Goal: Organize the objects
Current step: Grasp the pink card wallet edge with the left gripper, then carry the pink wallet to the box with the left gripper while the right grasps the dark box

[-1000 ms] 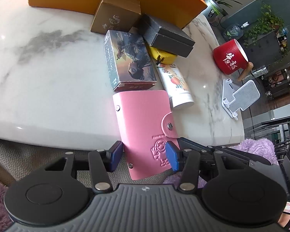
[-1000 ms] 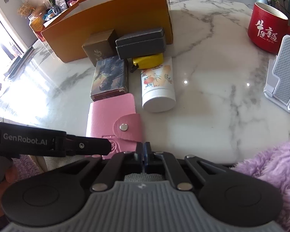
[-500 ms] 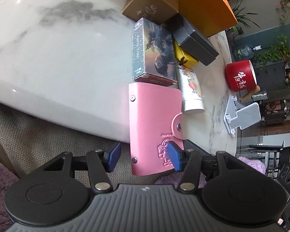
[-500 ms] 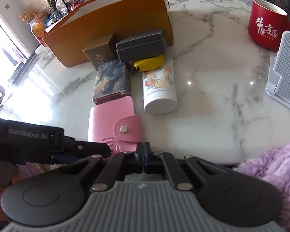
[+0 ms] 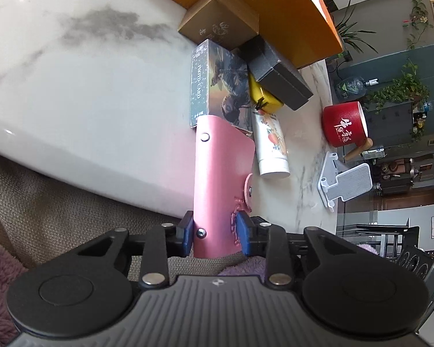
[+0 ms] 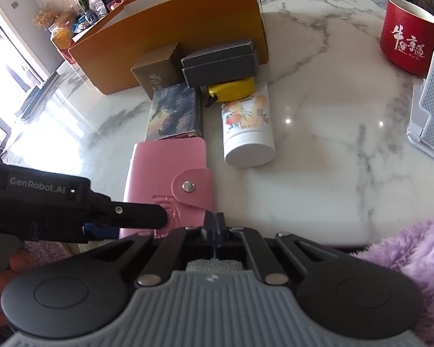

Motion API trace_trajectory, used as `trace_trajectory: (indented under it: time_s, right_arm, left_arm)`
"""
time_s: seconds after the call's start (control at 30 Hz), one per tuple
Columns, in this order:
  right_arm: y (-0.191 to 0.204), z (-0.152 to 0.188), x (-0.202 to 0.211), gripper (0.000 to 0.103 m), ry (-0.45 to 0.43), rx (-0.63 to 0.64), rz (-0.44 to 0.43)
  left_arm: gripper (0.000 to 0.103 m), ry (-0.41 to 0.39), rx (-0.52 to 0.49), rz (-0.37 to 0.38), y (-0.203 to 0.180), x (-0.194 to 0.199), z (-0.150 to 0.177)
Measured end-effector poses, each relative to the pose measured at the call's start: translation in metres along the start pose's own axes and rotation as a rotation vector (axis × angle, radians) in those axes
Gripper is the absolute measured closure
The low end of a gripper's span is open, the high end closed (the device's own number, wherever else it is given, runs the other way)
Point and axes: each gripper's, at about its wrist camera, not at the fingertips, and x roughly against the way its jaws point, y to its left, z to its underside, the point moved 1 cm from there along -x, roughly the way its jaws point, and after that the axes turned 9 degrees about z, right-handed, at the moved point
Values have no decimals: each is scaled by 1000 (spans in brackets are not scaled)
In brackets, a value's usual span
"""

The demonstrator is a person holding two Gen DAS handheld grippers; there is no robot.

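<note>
- Left wrist view: the left gripper (image 5: 215,235) has just been closing, and its blue pads (image 5: 188,235) now press on the near end of a pink card holder (image 5: 221,173), a soft, grained leather-like wallet with metal studs and a snap flap.
- The card holder is clamped across its thickness, tilted up on edge, with its near end past the rounded edge of the glossy white marble table (image 5: 86,86) and its far end overlapping a printed card box (image 5: 217,86).
- Beyond lie a matte brown carton (image 5: 220,20), a flat dark grey case (image 5: 277,72) resting over a yellow item (image 5: 263,95), a white floral tube (image 5: 272,150), and a long orange box (image 5: 275,5) behind them all.
- To the right stand a red mug (image 5: 344,124) with white characters and a white perforated stand (image 5: 347,182).
- Right wrist view: the right gripper (image 6: 215,227) is fully closed with nothing between its pads, poised over the table edge just beside the wallet's flap corner.
- The left tool's black body reaches in from the left, angled downward, onto the wallet's near end; fingers of a hand (image 6: 3,271) show under it.
- A fluffy lilac sleeve (image 6: 405,254) fills the lower right corner.
</note>
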Motion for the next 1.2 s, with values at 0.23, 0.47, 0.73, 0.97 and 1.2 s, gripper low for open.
trace_trajectory:
  time_s: [0.23,0.47,0.73,0.97,1.2]
  right_arm:
    - [-1,-1,9,94,-7,-16,0]
    - [-9,-28,24,77,-76,-47,16]
    - [3,-87,23,41,-169,-5,62]
    - [24,-127,1,18,-185,88,105]
    - [33,-147,-29,18,-92,134,151]
  left_arm:
    - [81,-24,-166,-73,-24,19,-3]
    - [83,-81,-187,-24,-32,52,-14]
    - [83,-207,-218,-6,-47,85,-46]
    - [83,-282,-268,15,-66,102,-80]
    - [83,-301,-281,39,-70,101,-112]
